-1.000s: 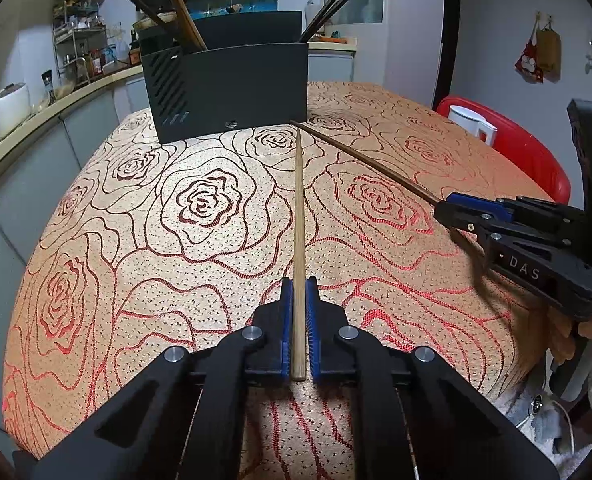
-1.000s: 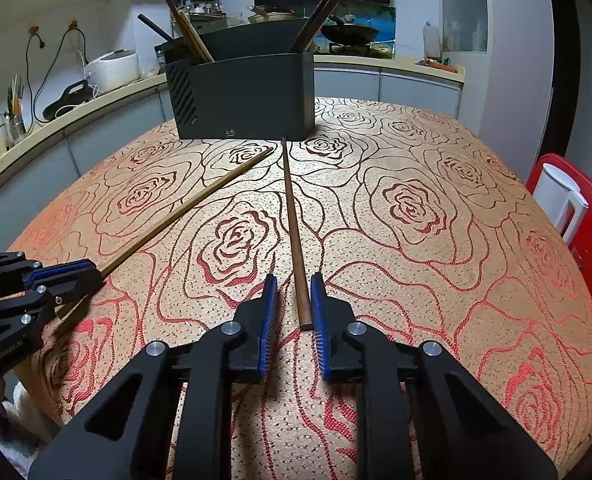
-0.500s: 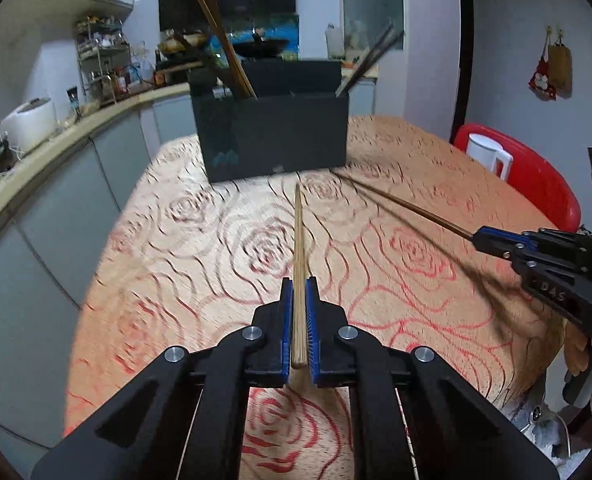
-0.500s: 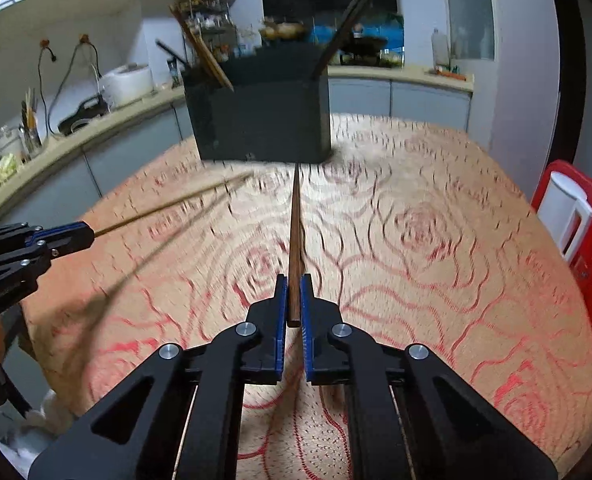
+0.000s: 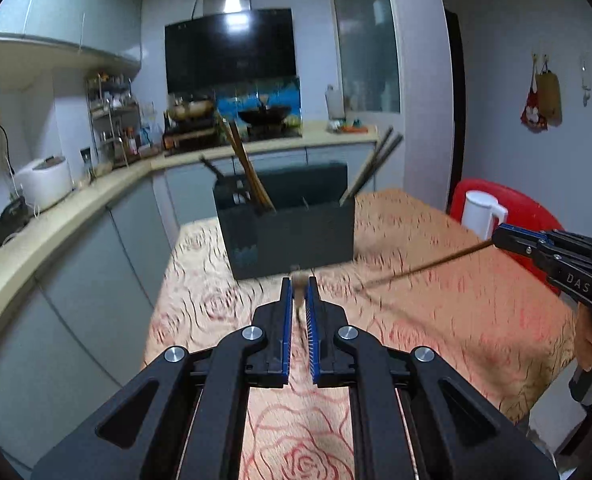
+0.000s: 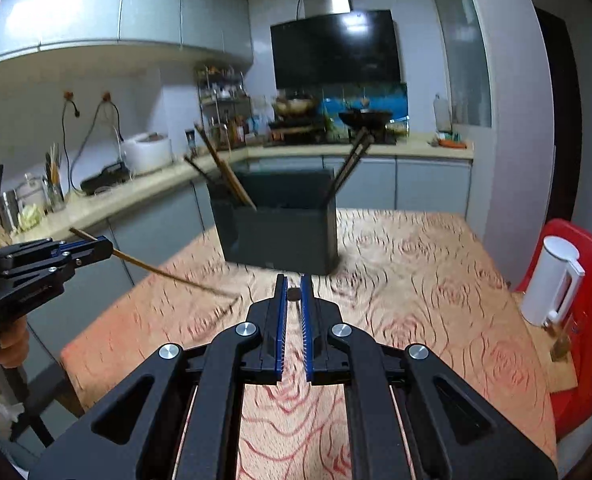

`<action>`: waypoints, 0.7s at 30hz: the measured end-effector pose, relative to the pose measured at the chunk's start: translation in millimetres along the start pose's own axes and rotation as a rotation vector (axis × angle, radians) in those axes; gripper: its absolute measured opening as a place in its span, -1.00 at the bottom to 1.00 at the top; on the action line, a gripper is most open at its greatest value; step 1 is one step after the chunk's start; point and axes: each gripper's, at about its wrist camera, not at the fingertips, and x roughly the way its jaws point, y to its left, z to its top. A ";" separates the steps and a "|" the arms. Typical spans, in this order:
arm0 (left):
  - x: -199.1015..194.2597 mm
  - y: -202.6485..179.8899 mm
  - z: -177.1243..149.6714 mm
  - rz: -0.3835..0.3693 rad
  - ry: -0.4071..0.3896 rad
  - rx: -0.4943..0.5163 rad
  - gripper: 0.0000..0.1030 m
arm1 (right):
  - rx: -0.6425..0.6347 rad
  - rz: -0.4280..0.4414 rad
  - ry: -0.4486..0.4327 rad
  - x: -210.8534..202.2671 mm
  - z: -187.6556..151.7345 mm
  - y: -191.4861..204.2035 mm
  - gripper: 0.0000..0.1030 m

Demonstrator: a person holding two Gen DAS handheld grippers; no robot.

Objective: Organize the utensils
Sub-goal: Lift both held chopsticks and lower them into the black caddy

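Note:
Both grippers are raised above the rose-patterned table (image 5: 435,320), each shut on one chopstick pointing ahead at the holder. My left gripper (image 5: 298,281) pinches the light wooden chopstick (image 6: 168,274), which shows almost end-on in its own view. My right gripper (image 6: 294,285) is shut on the dark brown chopstick (image 5: 423,266), whose butt end (image 6: 294,294) sits between the blue pads. Each gripper shows in the other's view: the right gripper (image 5: 500,236) at the right, the left gripper (image 6: 110,249) at the left. The black utensil holder (image 5: 292,232) (image 6: 280,236) stands ahead with several chopsticks leaning in it.
A white jug (image 5: 481,214) (image 6: 551,280) stands on a red chair (image 5: 531,210) to the right of the table. A kitchen counter (image 5: 56,220) with appliances runs along the left and back. A hand (image 6: 12,344) grips the left tool's handle.
The right gripper's jaws closed on the dark chopstick. Both grippers then rose from the table, lifting the chopsticks off the cloth, and the views tilted up toward the kitchen.

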 end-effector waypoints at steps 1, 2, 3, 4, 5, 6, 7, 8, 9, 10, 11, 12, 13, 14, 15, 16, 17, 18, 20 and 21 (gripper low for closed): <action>-1.5 1.3 4.9 -0.002 -0.012 -0.003 -0.88 | 0.006 0.009 -0.010 -0.9 5.8 -0.6 -0.86; -2.9 2.5 10.1 -0.006 -0.023 -0.006 -0.88 | 0.011 0.017 -0.018 -1.3 10.2 -0.8 -0.86; -4.0 4.2 16.4 -0.011 -0.037 -0.009 -0.88 | 0.015 0.023 -0.026 -1.5 15.1 -0.6 -0.86; -4.2 5.7 20.7 -0.014 -0.045 -0.011 -0.88 | 0.016 0.027 -0.032 -1.5 18.7 0.0 -0.86; -3.7 7.2 24.8 -0.016 -0.052 -0.012 -0.88 | 0.018 0.030 -0.037 -1.3 22.6 0.0 -0.86; -3.1 8.5 29.6 -0.018 -0.057 -0.014 -0.88 | 0.018 0.035 -0.041 -0.9 26.2 0.4 -0.86; -2.0 9.8 33.9 -0.020 -0.061 -0.016 -0.88 | 0.018 0.040 -0.045 -0.4 30.7 1.2 -0.86; -0.8 10.8 36.3 -0.023 -0.061 -0.017 -0.88 | 0.017 0.043 -0.048 -0.3 33.9 2.1 -0.86; 1.1 13.1 41.0 -0.028 -0.061 -0.023 -0.88 | 0.015 0.047 -0.052 0.3 37.7 3.0 -0.86; 2.7 14.4 43.5 -0.034 -0.060 -0.027 -0.88 | 0.013 0.050 -0.056 0.8 41.9 4.1 -0.86; 4.2 15.7 45.2 -0.039 -0.058 -0.031 -0.88 | 0.013 0.053 -0.058 1.7 46.0 4.4 -0.86; 6.0 17.2 47.3 -0.045 -0.056 -0.037 -0.88 | 0.013 0.054 -0.058 2.3 48.3 4.2 -0.86; 7.5 18.9 48.7 -0.048 -0.054 -0.041 -0.88 | 0.013 0.054 -0.057 4.3 52.3 3.8 -0.86; 9.4 19.6 50.3 -0.050 -0.052 -0.044 -0.88 | 0.013 0.054 -0.054 6.7 56.0 3.4 -0.86; 10.6 20.8 51.6 -0.050 -0.050 -0.045 -0.88 | 0.013 0.054 -0.052 8.7 57.9 3.4 -0.86; 11.5 22.3 52.1 -0.048 -0.049 -0.045 -0.88 | 0.014 0.054 -0.048 12.1 61.8 1.7 -0.86; 12.4 22.7 52.7 -0.047 -0.048 -0.044 -0.88 | 0.016 0.055 -0.043 14.7 65.1 1.1 -0.86; 14.3 23.6 54.3 -0.047 -0.046 -0.044 -0.88 | 0.020 0.056 -0.035 18.3 69.7 -0.2 -0.86; 15.4 25.8 56.4 -0.048 -0.046 -0.045 -0.88 | 0.029 0.062 -0.024 23.9 76.6 -2.0 -0.86; 15.6 25.5 56.6 -0.049 -0.047 -0.045 -0.88 | 0.032 0.062 -0.018 25.9 78.9 -2.6 -0.86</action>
